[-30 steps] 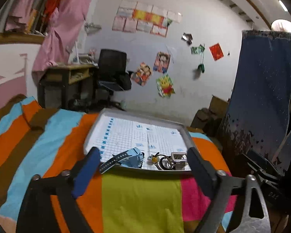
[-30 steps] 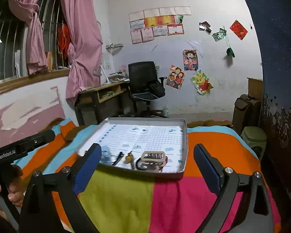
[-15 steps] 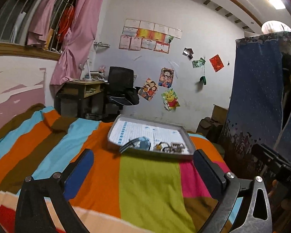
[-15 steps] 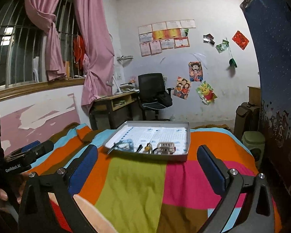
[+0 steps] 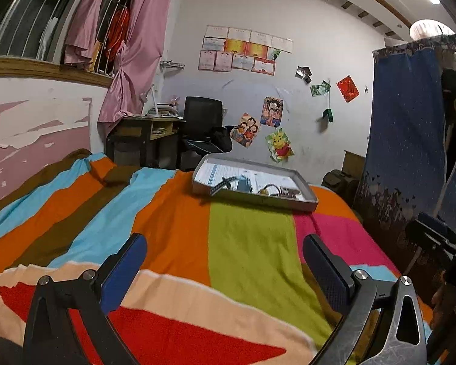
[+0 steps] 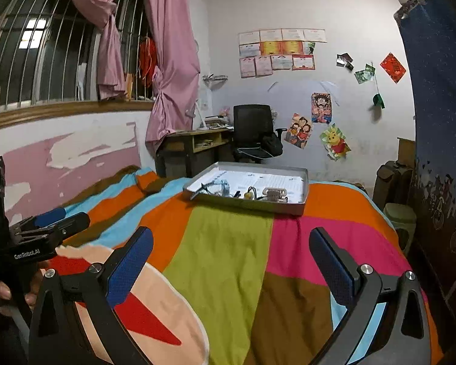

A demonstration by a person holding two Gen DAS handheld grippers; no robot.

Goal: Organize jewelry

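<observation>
Both claws — left claw (image 5: 225, 261), right claw (image 6: 231, 255) — pulled back from tray (image 5: 288, 203), wide open, empty, over striped bedspread (image 5: 246, 243).

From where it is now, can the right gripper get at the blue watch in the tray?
Probably yes, after an approach. The right gripper is open and empty, well short of the tray; only bare blanket lies between, and the blue watch sits near the front edge.

Two handheld grippers, seen via wrist cams. Left gripper (image 5: 225, 258): black angular frame w/ triangular cut-outs, silver screws at the pivots, fingers (image 5: 123, 269) faced w/ textured blue pads. Right gripper (image 6: 231, 252): same black build, silver screw heads, blue dimpled pads on the fingers (image 6: 130, 263). White "GenRobot.AI" lettering is carried on the left unit's black body, seen from the right cam.
</observation>
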